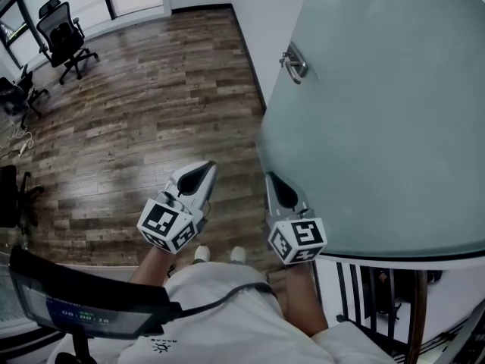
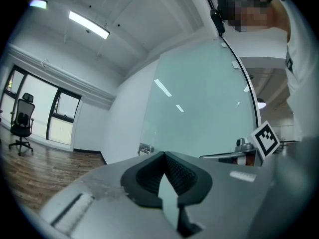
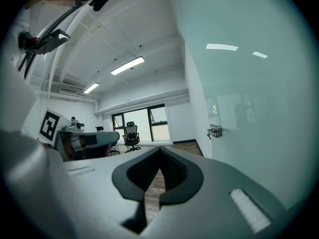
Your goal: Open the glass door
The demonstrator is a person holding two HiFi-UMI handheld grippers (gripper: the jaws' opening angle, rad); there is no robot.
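Glass door [image 1: 379, 120] is seen at right, its handle [image 1: 294, 64] well ahead of both grippers. R gripper [image 1: 276, 180] is held just beside door's near edge, jaws closed, nothing gripped. L gripper [image 1: 201, 169] is set further left over the floor, likewise closed & empty.

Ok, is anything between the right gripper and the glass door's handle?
Nothing visible. The right gripper, jaws together and empty, is close beside the glass door. The handle sits farther along the pane, with only bare wood floor alongside. The office chairs stand far off to the left.
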